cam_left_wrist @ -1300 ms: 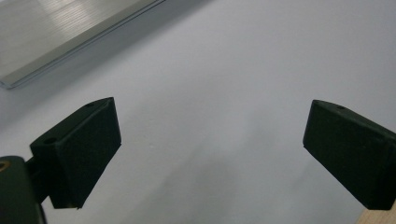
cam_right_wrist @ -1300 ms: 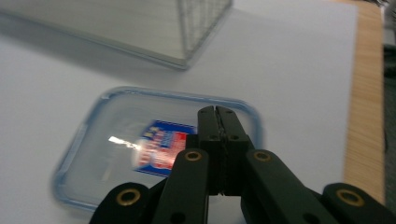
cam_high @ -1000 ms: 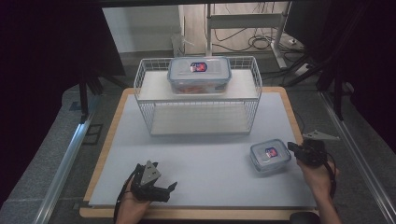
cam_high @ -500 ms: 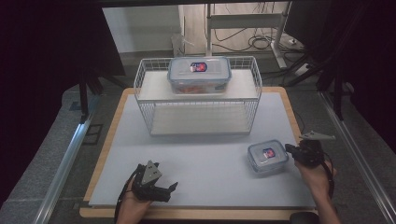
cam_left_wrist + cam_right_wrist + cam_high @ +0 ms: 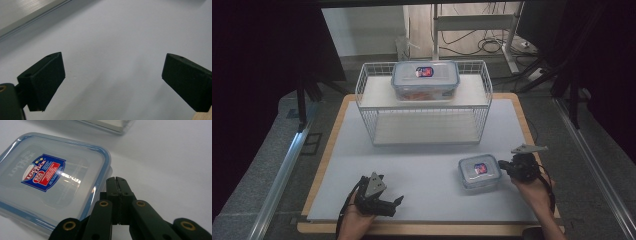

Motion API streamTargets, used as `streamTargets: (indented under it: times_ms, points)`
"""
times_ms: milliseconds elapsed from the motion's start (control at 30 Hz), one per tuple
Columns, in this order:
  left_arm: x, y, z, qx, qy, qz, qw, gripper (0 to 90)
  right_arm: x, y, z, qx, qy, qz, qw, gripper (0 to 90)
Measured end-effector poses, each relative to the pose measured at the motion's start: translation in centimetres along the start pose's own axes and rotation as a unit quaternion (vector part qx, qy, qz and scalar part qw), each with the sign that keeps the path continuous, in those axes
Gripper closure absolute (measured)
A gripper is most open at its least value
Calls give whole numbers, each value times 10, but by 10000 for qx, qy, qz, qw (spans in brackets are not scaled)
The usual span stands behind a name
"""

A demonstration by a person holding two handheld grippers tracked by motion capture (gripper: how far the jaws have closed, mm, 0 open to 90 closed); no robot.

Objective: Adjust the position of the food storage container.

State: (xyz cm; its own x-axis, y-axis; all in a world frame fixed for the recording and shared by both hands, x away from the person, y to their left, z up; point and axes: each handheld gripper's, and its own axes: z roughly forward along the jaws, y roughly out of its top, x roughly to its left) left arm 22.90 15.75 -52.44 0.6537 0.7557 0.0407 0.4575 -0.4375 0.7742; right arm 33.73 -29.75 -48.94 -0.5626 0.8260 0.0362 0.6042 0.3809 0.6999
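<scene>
- The right gripper point(image 5: 506, 167), jaws pressed fully together on nothing, has slid leftward across the table point(image 5: 422, 165) and now pushes against the right edge of the small lidded container point(image 5: 479, 172), which has shifted with it.
- The nudge suggests repositioning before a pickup.
- The left gripper point(image 5: 388, 202) rests near the front edge, jaws wide apart and empty.
- A larger container point(image 5: 426, 80) sits on the wire rack point(image 5: 371, 100).
</scene>
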Motion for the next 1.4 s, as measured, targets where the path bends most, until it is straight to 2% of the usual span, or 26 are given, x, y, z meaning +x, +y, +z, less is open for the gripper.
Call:
streamTargets:
  times_ms: [133,267,467,667,967,1400]
  points:
    - [0,0,0,7,-2,9,10000,45,16,6,6,6,62,-188,9998,895]
    - [0,0,1,18,2,16,10000,45,23,9,10,8,123,-238,9996,895]
    - [0,0,1,37,-3,10,10000,45,33,10,14,28,424,-284,9987,895]
    - [0,0,2,37,-25,-16,10000,45,53,12,19,70,689,-436,9966,895]
    - [0,1,3,73,-35,-2,10000,44,86,17,27,76,1110,-727,9911,895]
    - [3,-1,2,130,8,-37,9999,45,115,15,26,145,1595,-873,9832,895]
